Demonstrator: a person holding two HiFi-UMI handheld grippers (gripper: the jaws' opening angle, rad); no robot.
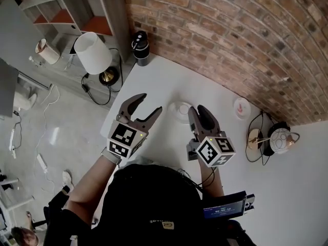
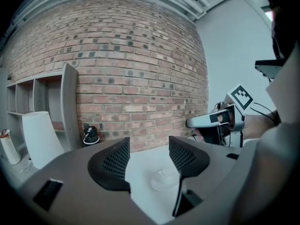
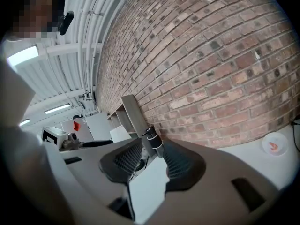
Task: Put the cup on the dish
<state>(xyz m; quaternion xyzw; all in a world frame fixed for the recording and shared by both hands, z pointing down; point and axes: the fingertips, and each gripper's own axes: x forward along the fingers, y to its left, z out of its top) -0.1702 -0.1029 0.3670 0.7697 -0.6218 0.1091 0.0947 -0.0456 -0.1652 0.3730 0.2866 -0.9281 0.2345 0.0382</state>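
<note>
Two tongs logged released and empty: left tongs [image 1: 148, 104], right tongs [image 1: 196, 109], mid-frame over white worktop [image 1: 163, 78]. Cup [image 1: 180, 110] noted at centre between them; dish [image 1: 242, 107] right of centre, apart from cup.

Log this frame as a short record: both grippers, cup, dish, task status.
left hand-held gripper: open, empty, cup in line ahead
right hand-held gripper: open, empty
cup: white, on table, untouched
dish: on table near brick wall, apart from cup
status: cup not yet on dish
</note>
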